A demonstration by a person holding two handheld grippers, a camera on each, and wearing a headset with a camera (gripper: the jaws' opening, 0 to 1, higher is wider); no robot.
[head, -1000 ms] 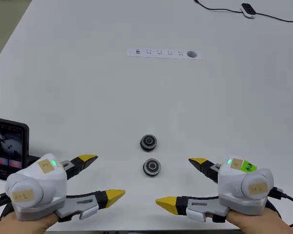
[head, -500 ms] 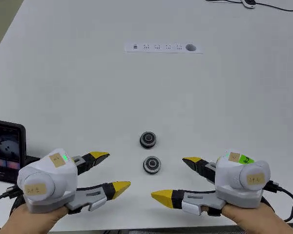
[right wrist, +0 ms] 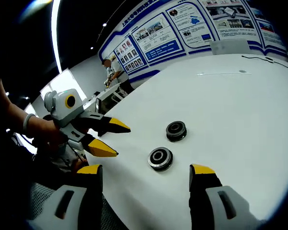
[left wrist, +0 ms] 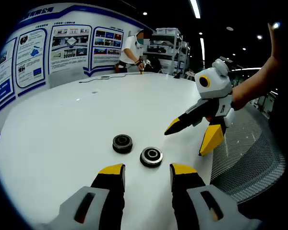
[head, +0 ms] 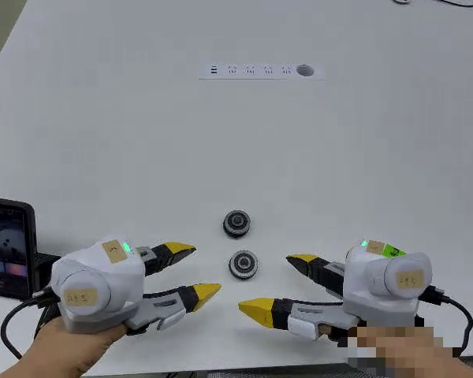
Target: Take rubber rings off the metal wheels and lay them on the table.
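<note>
while near wheel [head: 243, 264] and far wheel [head: 236, 223] lie flat, bores up, left gripper [head: 203, 268], right gripper [head: 266, 282], fingers [head: 177, 250] apart on both

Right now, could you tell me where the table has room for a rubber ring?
The widest bare stretch lies between the power strip and the far wheel. The table is also bare right of both wheels, and left up to the dark screen. It is crowded around the near wheel, between the left hand-held gripper and right hand-held gripper.

White table [head: 102, 118], blue-and-white wall posters [left wrist: 53, 43], ceiling strip lights [left wrist: 195, 8]
</note>
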